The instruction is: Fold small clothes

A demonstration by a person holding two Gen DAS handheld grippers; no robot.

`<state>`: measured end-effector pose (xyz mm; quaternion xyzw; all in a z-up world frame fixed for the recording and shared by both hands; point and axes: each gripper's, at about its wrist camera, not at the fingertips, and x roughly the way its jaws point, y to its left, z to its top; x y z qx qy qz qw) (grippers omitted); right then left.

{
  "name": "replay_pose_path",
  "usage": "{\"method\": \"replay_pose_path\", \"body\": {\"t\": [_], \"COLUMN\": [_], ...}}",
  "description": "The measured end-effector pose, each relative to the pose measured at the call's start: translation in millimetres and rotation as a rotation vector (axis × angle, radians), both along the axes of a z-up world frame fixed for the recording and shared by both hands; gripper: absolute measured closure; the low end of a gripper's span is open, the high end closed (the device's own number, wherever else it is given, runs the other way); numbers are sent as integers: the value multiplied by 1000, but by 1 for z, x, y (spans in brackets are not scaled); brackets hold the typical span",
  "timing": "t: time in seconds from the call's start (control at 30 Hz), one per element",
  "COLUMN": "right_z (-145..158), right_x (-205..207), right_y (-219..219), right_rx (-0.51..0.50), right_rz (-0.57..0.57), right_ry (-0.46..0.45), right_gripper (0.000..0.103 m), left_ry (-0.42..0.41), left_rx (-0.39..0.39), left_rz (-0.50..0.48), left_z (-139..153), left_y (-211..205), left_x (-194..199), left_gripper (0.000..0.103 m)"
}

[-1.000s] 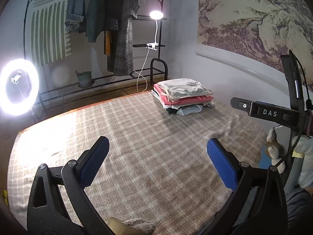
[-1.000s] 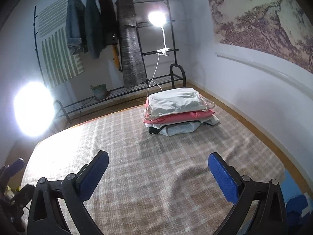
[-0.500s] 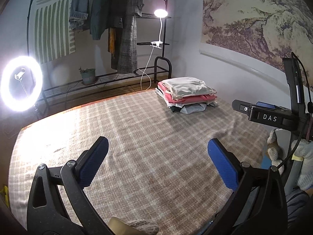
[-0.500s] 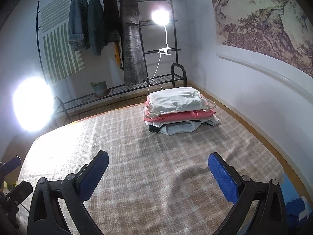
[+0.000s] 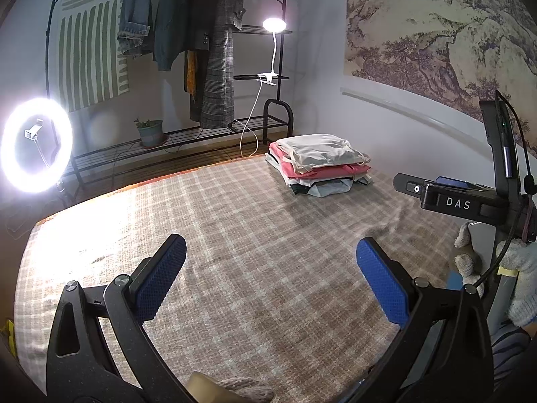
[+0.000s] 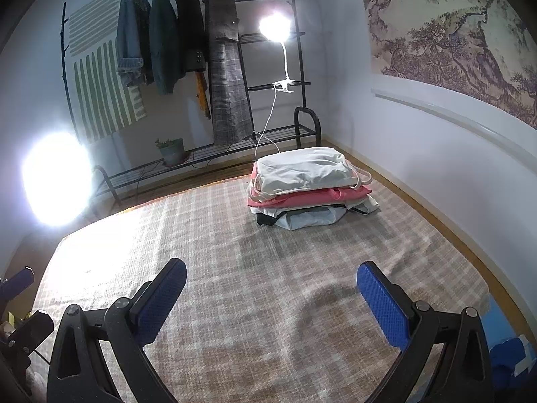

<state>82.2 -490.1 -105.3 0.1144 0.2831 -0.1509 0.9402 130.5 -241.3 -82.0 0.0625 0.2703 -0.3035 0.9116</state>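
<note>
A stack of folded small clothes (image 5: pixel 320 164) (image 6: pixel 310 188) sits at the far right of a checked beige bedspread (image 5: pixel 251 252) (image 6: pixel 261 285), a cream piece on top, pink below, pale and dark ones at the bottom. My left gripper (image 5: pixel 270 278) hangs open over the near part of the spread, nothing between its blue pads. My right gripper (image 6: pixel 272 299) is open too, empty, well short of the stack. The right tool's body marked DAS (image 5: pixel 459 201) shows at the right of the left wrist view, held by a gloved hand (image 5: pixel 518 278).
A black clothes rack (image 6: pixel 208 67) with hanging coats stands beyond the bed, a potted plant (image 6: pixel 171 149) on its low shelf. A ring light (image 5: pixel 35 144) glares at left; a clip lamp (image 5: pixel 273 25) shines on the rack. White wall runs along the right.
Both grippers stay open and empty. The views have drifted slightly, the left one turning a little leftward so the stack sits further right; the stack itself has not moved.
</note>
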Motion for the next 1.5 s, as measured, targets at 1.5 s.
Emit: {"method": "replay_pose_path", "body": {"t": [1.5], "right_z": [1], "right_x": [-1], "right_y": [3], "right_rx": [18], "right_rz": [5], "right_ry": [5], "right_gripper": [0], "left_ry": [-14], "left_rx": [-15], "left_rz": [0], "left_z": [7], "left_y": [-5], "left_x": [-8], "left_gripper": [0]}}
